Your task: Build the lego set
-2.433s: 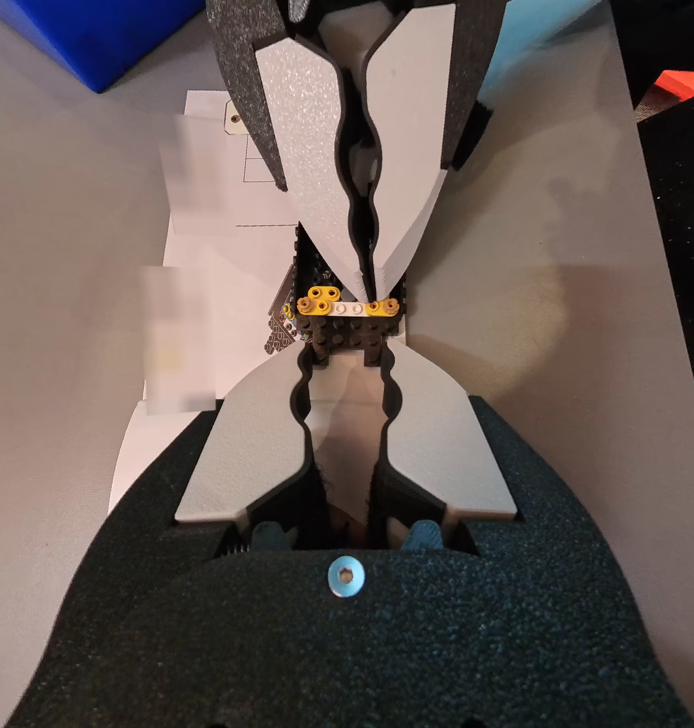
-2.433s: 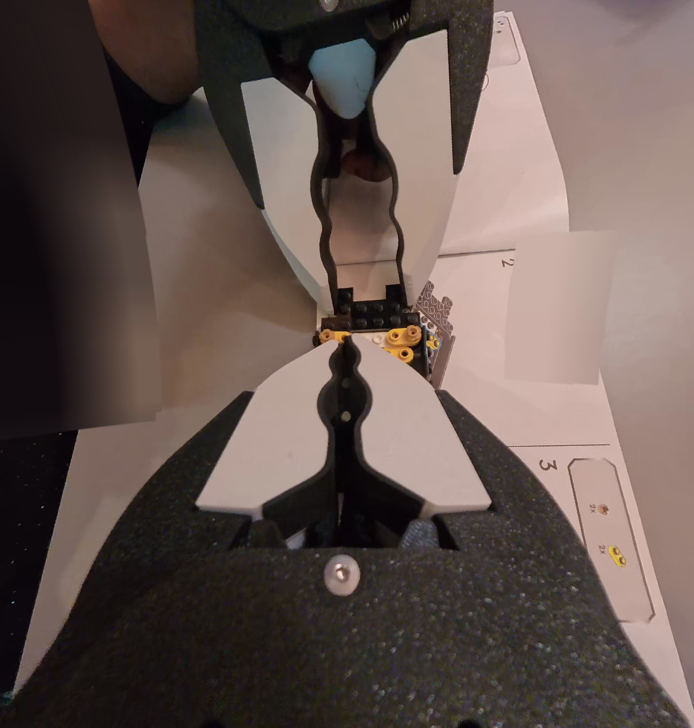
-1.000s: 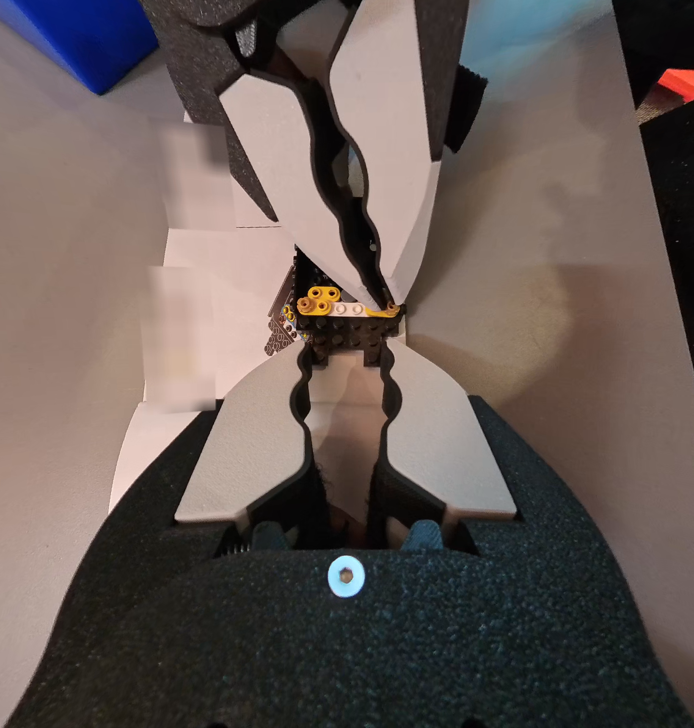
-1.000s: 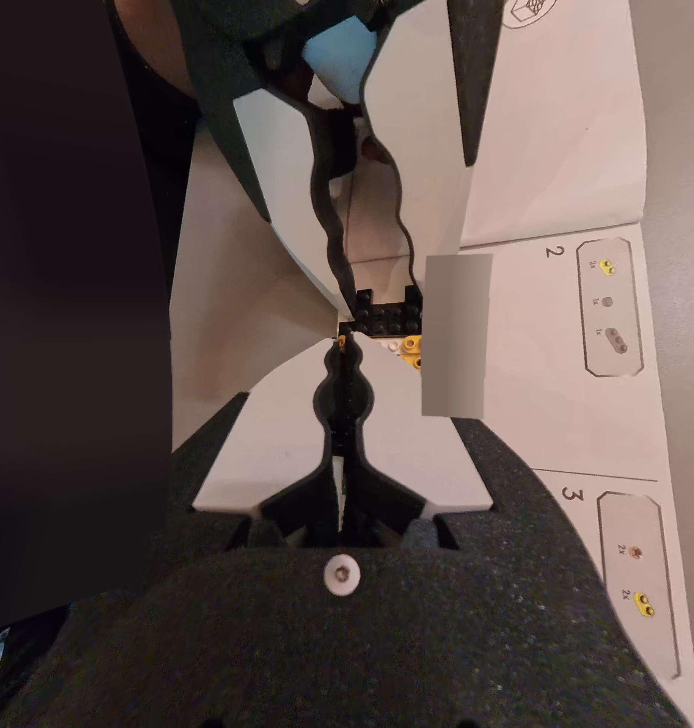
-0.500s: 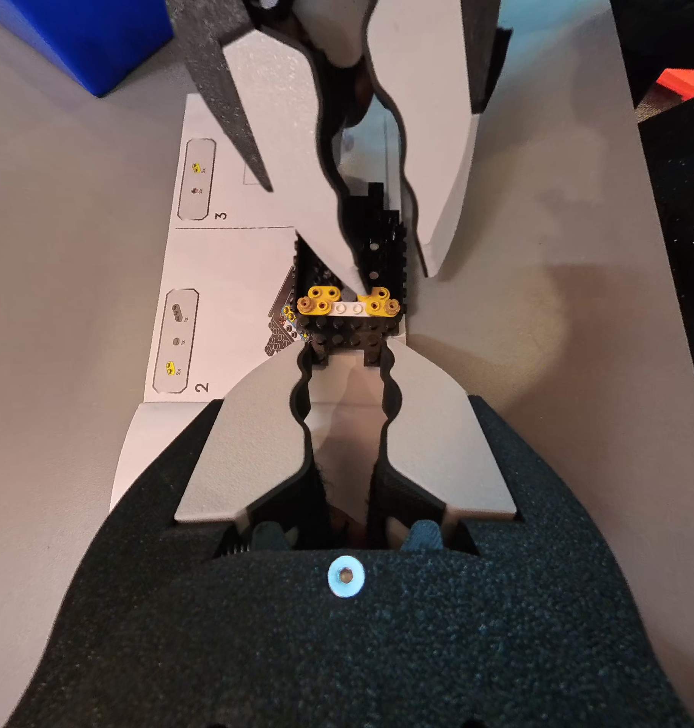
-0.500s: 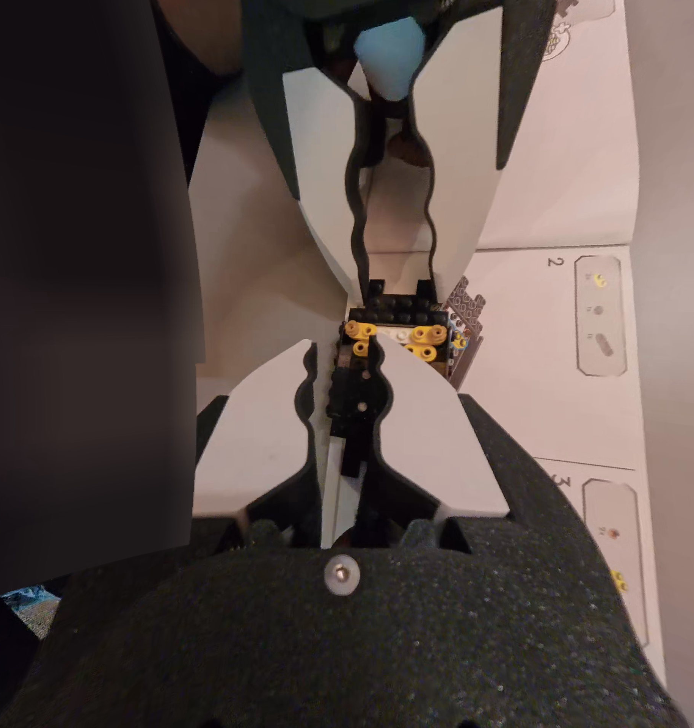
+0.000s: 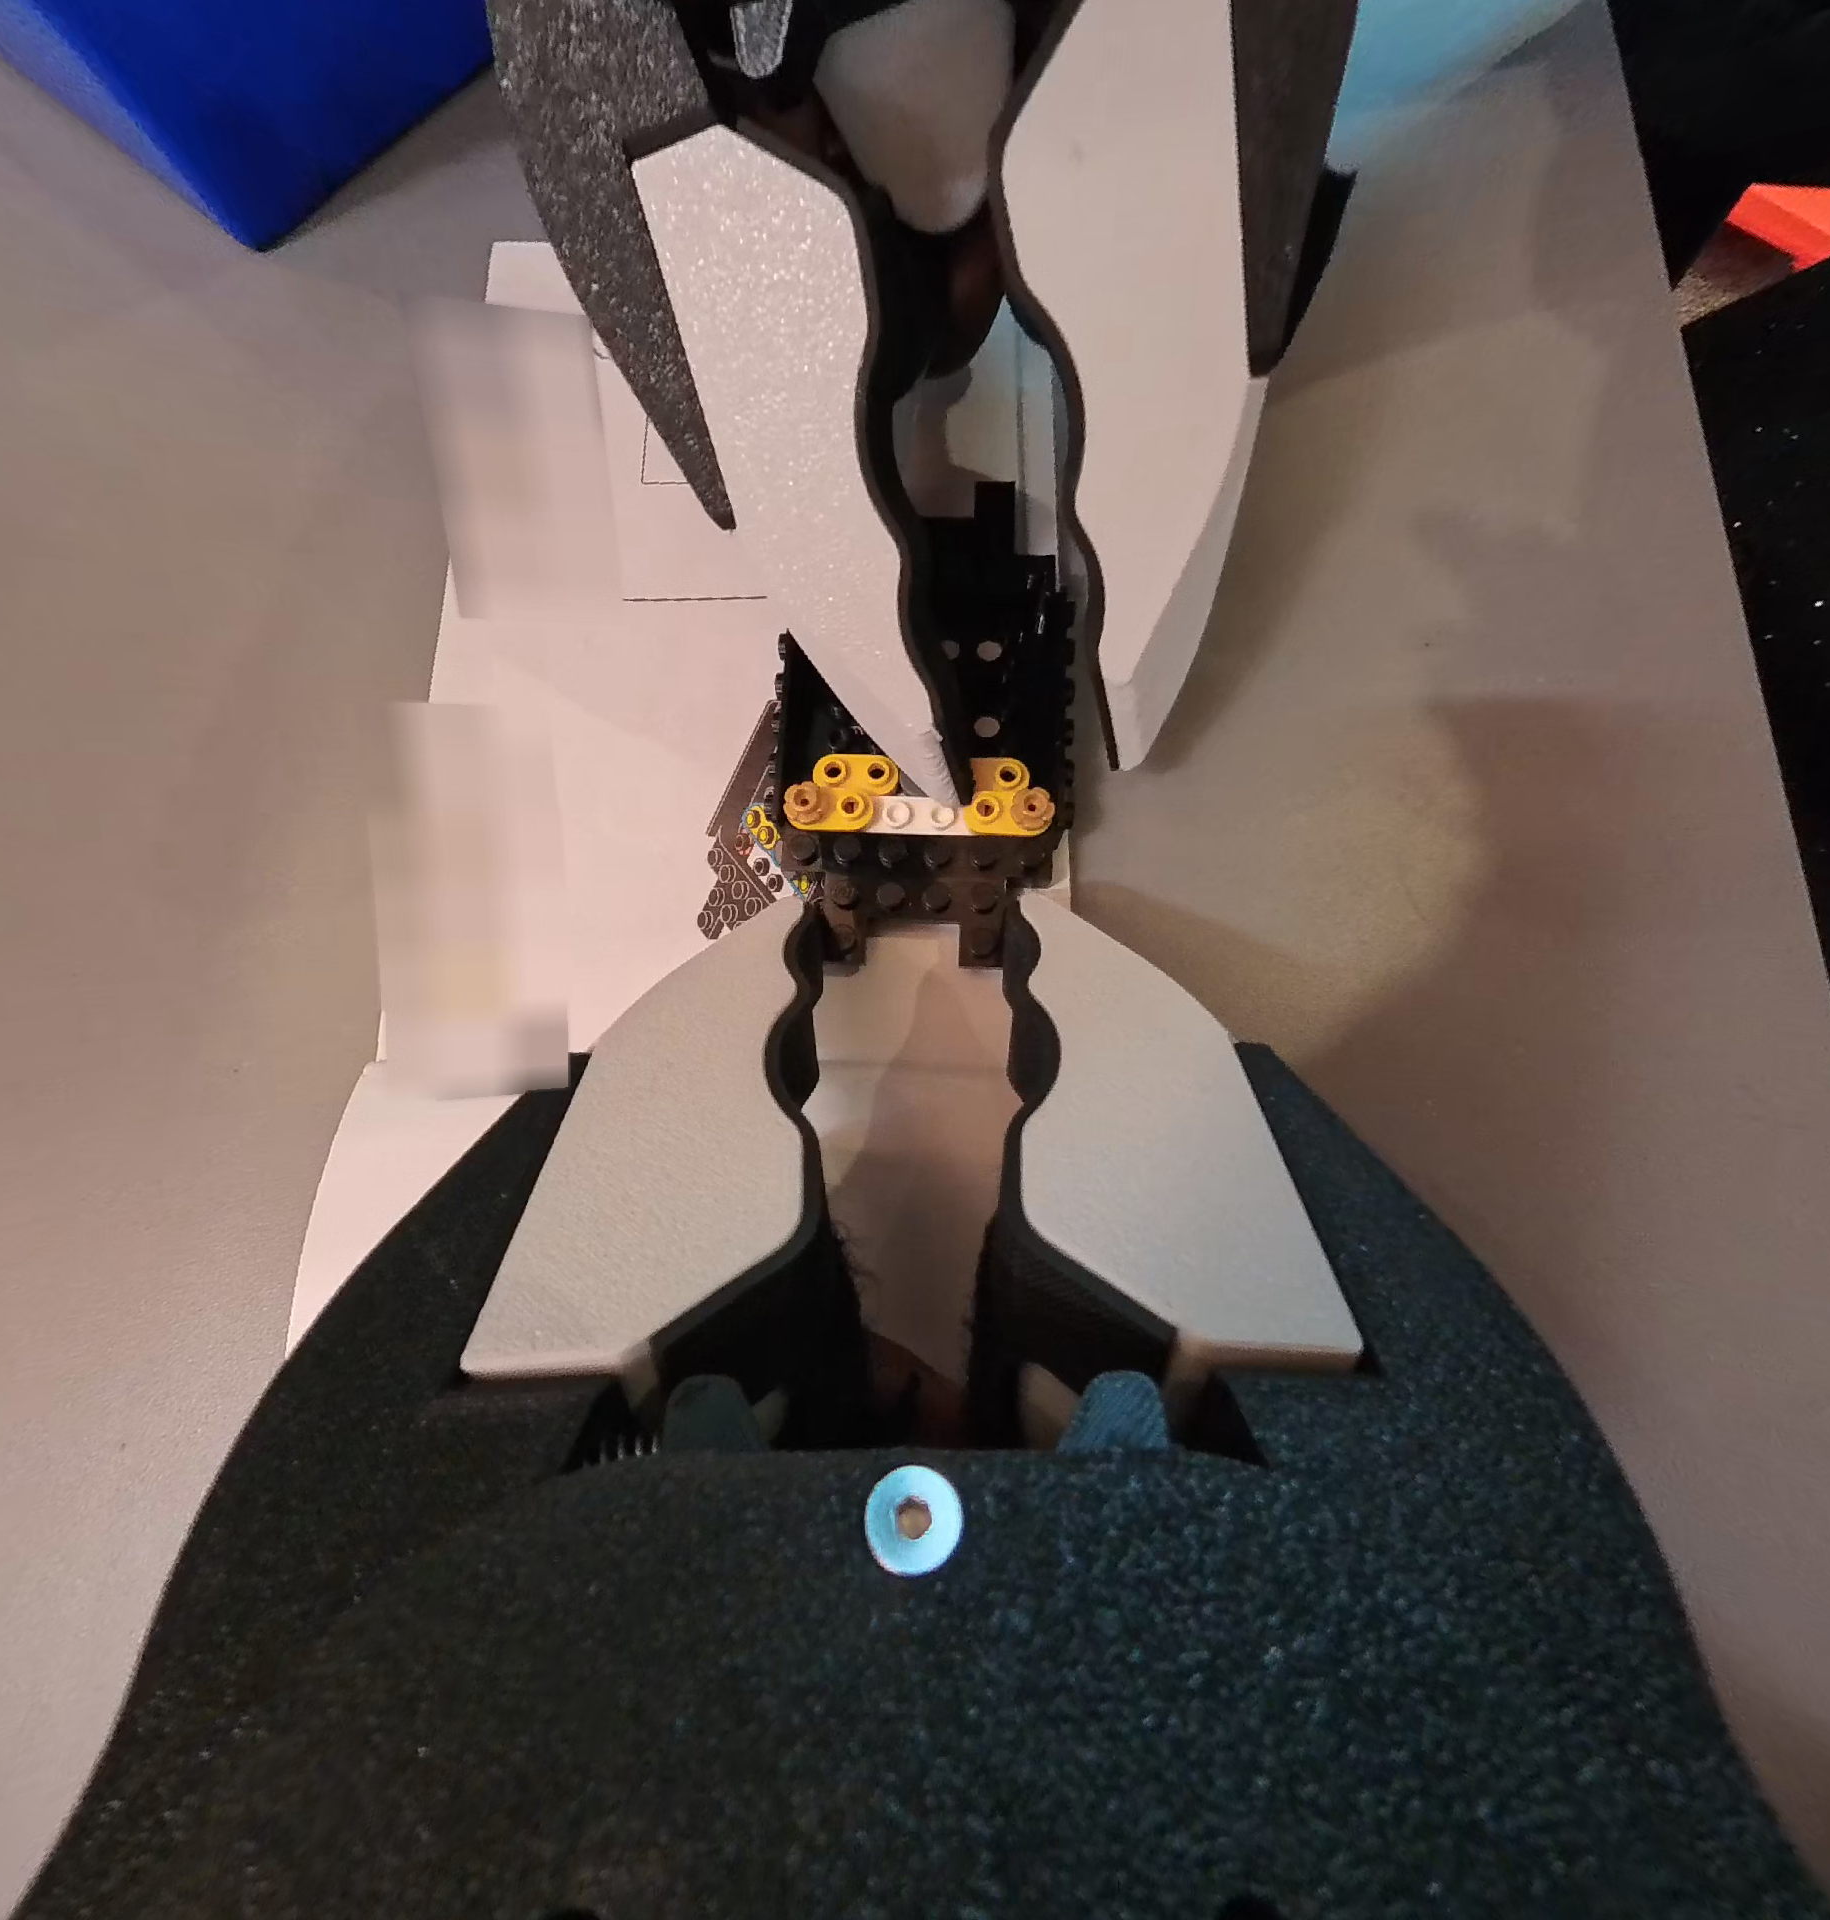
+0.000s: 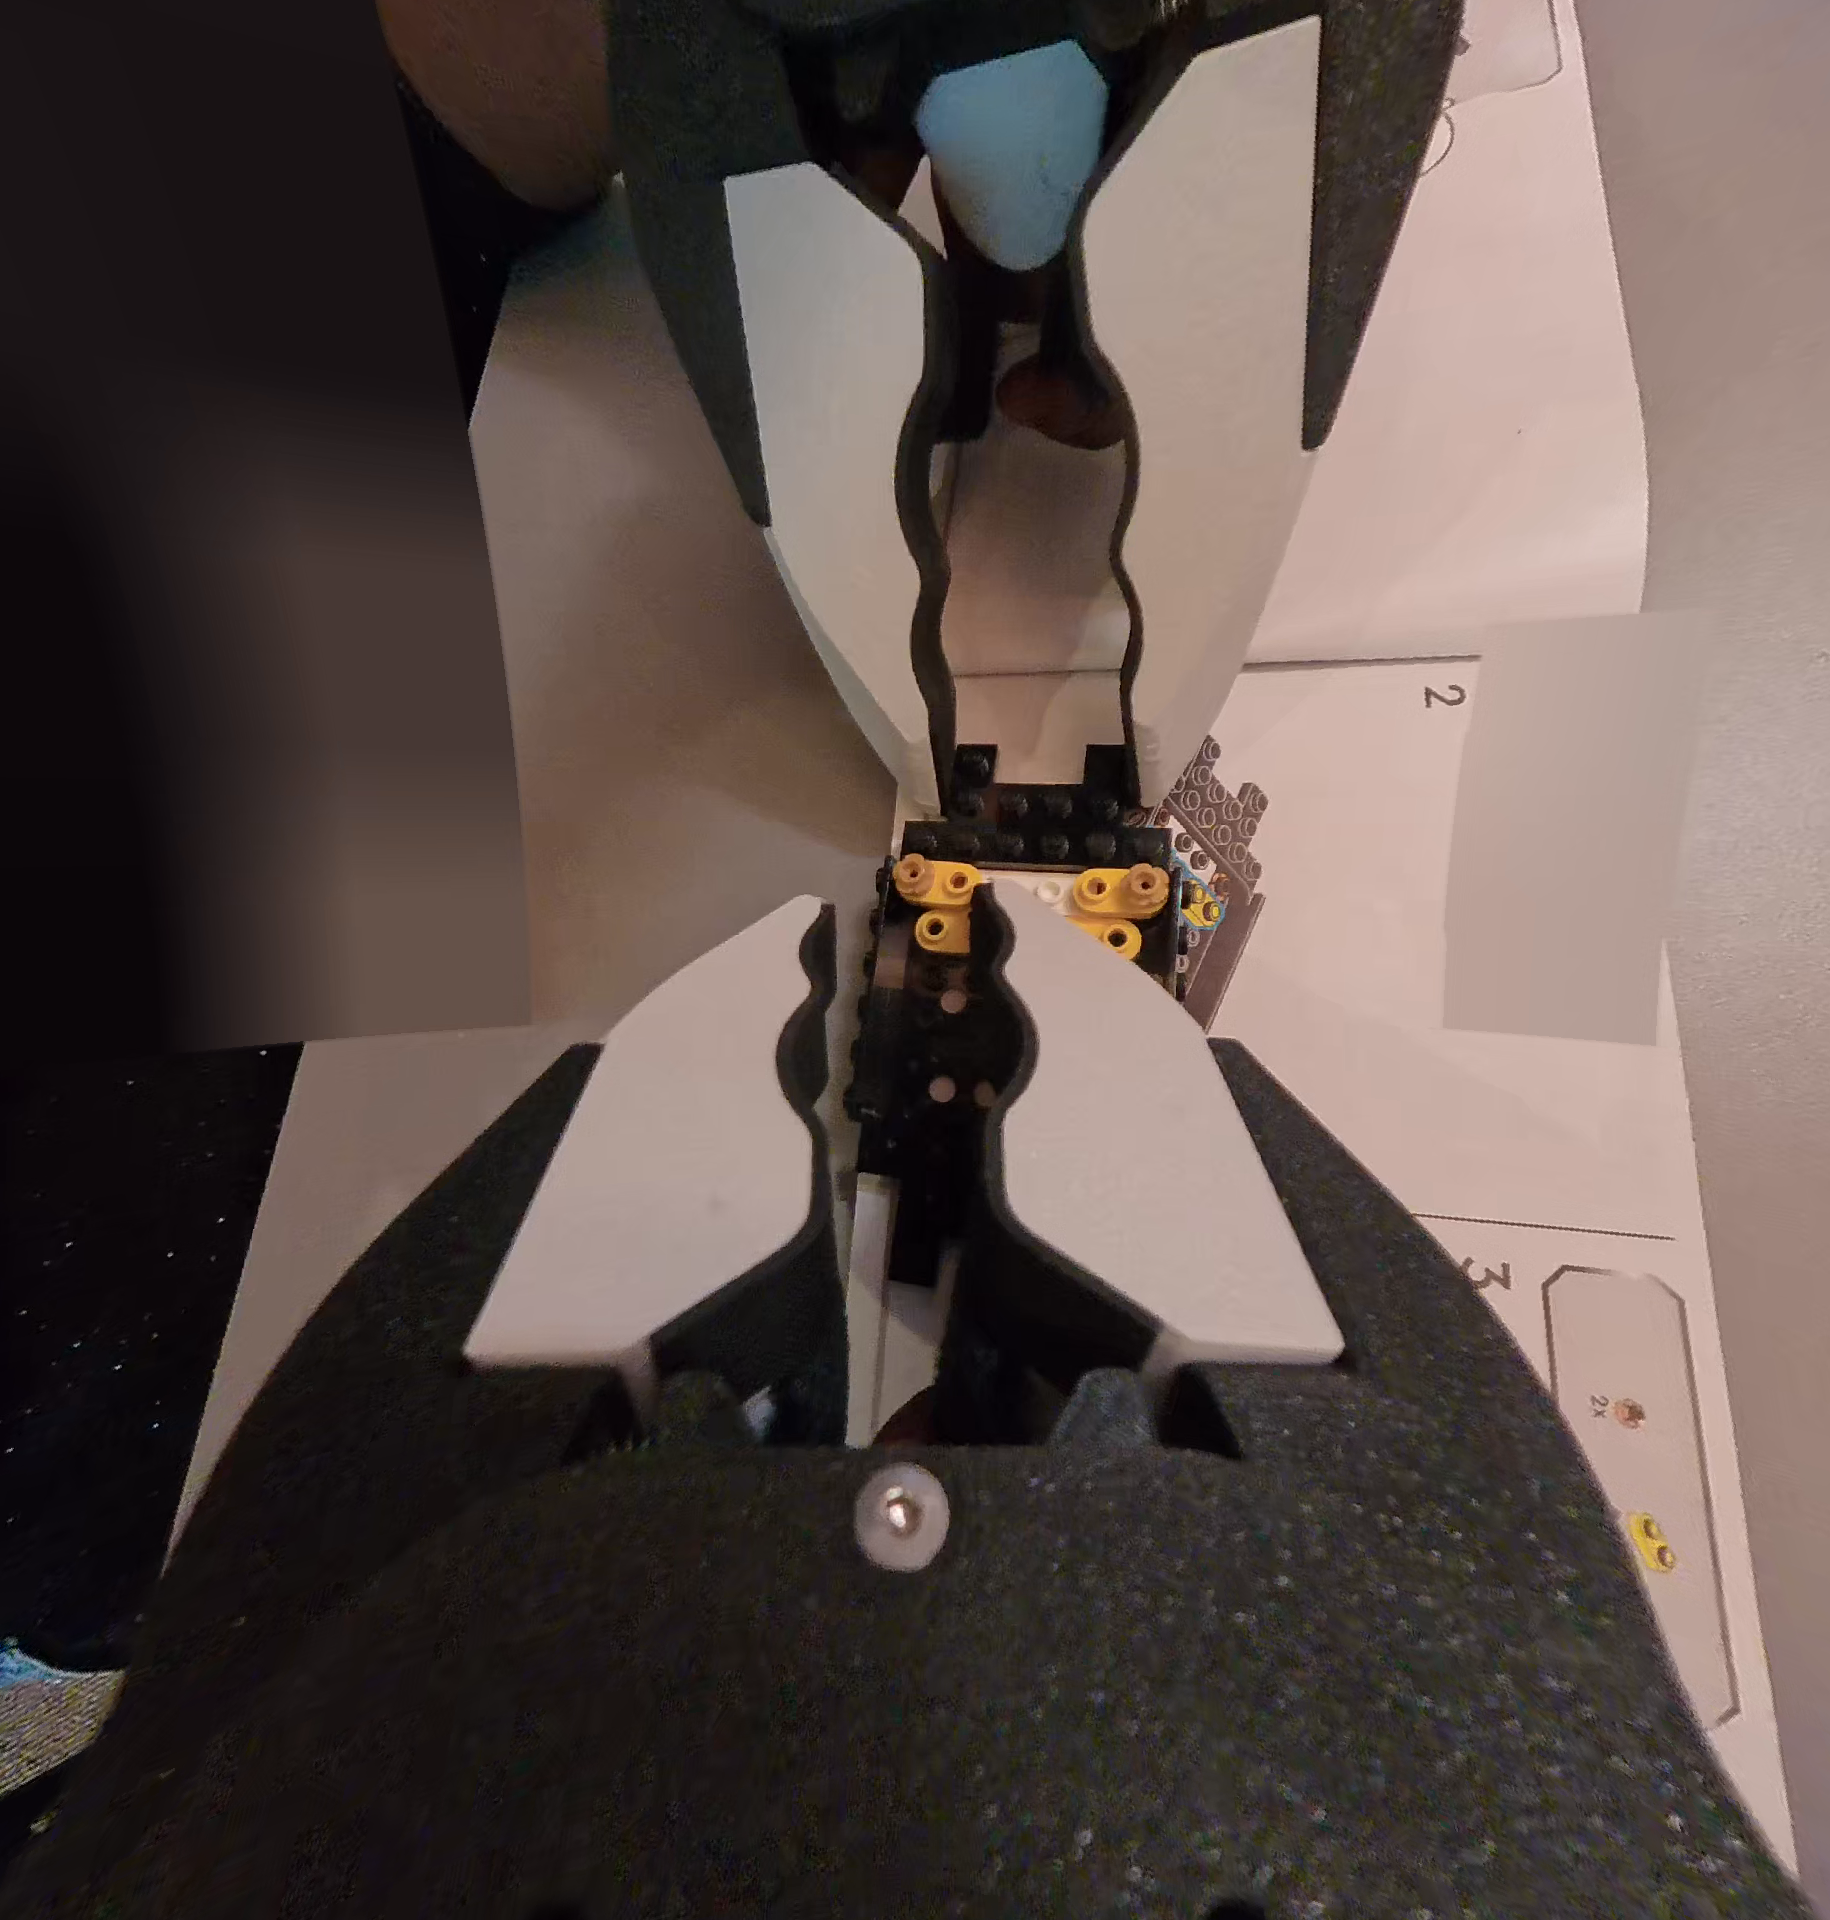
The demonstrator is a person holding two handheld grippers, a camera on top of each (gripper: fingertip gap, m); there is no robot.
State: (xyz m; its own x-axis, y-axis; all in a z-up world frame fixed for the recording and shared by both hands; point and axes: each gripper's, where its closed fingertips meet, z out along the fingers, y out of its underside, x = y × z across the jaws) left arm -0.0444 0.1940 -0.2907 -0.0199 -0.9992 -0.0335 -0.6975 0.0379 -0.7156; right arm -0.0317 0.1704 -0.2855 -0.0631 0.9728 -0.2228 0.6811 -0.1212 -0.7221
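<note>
A black brick model (image 7: 921, 862) lies on an open instruction booklet (image 7: 599, 831). It carries yellow pieces with gold studs at the left (image 7: 838, 800) and right (image 7: 1004, 805), and a white plate (image 7: 916, 818) between them. My left gripper (image 7: 916, 930) is shut on the model's near end, with both pads against its sides. My right gripper (image 8: 900, 904) is open over the model's far end (image 8: 921, 1039). One of its fingertips (image 7: 942, 779) rests by the white plate, and the other stands outside the model's edge. The right wrist view shows the left gripper (image 8: 1041, 769) clamped on the black plate (image 8: 1036, 836).
A blue box (image 7: 246, 94) stands at the far left of the grey table (image 7: 163, 623). A black mat (image 7: 1804, 623) and a red object (image 7: 1804, 223) lie at the right. The booklet's printed pages (image 8: 1358, 1091) spread to the right in the right wrist view.
My right gripper was shut with its tips at the right yellow piece. It has since opened and drawn back a little. My left gripper and the model have not moved.
</note>
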